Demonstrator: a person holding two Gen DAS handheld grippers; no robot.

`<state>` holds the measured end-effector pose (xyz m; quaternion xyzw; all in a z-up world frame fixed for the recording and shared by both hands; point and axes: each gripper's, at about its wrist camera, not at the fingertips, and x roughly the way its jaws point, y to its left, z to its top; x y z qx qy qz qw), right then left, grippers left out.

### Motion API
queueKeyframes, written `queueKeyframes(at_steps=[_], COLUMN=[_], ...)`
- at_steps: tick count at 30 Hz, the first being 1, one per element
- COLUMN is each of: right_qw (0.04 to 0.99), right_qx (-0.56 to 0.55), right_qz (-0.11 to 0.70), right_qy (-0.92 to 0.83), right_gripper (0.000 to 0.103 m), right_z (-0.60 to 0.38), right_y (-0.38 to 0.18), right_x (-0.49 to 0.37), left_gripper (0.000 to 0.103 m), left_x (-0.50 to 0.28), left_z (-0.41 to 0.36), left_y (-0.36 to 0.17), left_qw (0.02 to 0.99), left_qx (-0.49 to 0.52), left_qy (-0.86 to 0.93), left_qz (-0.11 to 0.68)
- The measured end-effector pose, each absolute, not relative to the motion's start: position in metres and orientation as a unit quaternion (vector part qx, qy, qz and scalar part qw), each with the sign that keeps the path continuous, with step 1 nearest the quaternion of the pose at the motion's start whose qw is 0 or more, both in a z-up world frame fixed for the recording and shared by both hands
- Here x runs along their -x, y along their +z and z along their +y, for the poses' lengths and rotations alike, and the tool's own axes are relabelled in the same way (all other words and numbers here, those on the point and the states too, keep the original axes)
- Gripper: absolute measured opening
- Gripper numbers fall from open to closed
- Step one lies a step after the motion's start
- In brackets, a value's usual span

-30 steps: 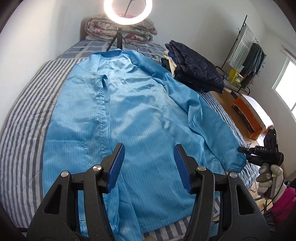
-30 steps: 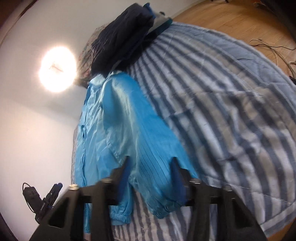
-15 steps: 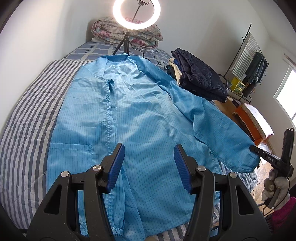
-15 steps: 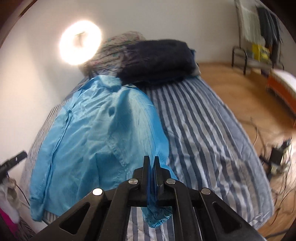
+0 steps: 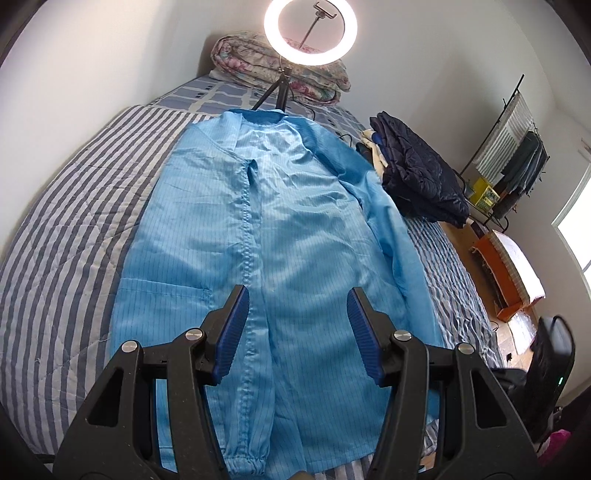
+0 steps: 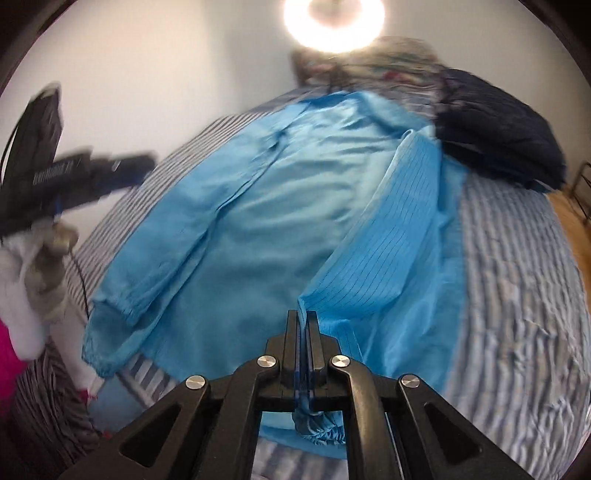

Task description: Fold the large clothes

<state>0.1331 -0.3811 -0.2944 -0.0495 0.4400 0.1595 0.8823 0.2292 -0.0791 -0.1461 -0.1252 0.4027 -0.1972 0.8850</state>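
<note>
Clearly the blue coat (image 5: 295, 229) is light, slippery stuff; right gripper (image 6: 302, 325) pinches its sleeve cuff (image 6: 317, 430), left gripper (image 5: 295, 332) gapes empty.

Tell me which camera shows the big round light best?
The left wrist view. There the ring light is a sharp ring with its stand showing above the blue coat. The right wrist view shows only a blurry glare.

Sky-blue pinstriped coat (image 5: 295, 229) ahead of the blue-padded left claw (image 5: 295, 332); grey-and-white striped bedspread (image 5: 74, 229); navy jacket (image 5: 421, 173) right.
</note>
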Motion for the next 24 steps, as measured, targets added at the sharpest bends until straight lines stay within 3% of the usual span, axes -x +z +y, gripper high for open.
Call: queueKeyframes(at_steps=[7, 11, 17, 24], right_qw=[0.843, 0.84, 0.862, 0.828], right_qx=[0.1, 0.061, -0.056, -0.144], right_qz=[0.483, 0.478, 0.438, 0.492], right_qy=[0.212, 0.248, 0.249, 0.228], right_gripper=[0.003, 0.032, 0.033, 0.041], right_z=[-0.345, -0.357, -0.407, -0.436], right_y=[-0.329, -0.319, -0.295, -0.322], right_x=[-0.125, -0.117, -0.108, -0.131], left_gripper=[0.057, 0.057, 0.057, 0.057], left_x=[-0.233, -0.234, -0.235, -0.237], left_z=[-0.077, -0.083, -0.093, -0.109], left_y=[-0.157, -0.162, -0.169, -0.175], left_qw=[0.877, 0.871, 0.863, 0.849], left_qx=[0.124, 0.12, 0.115, 0.12], left_qy=[-0.2, -0.21, -0.224, -0.246], left_qz=[0.418, 0.427, 0.439, 0.452])
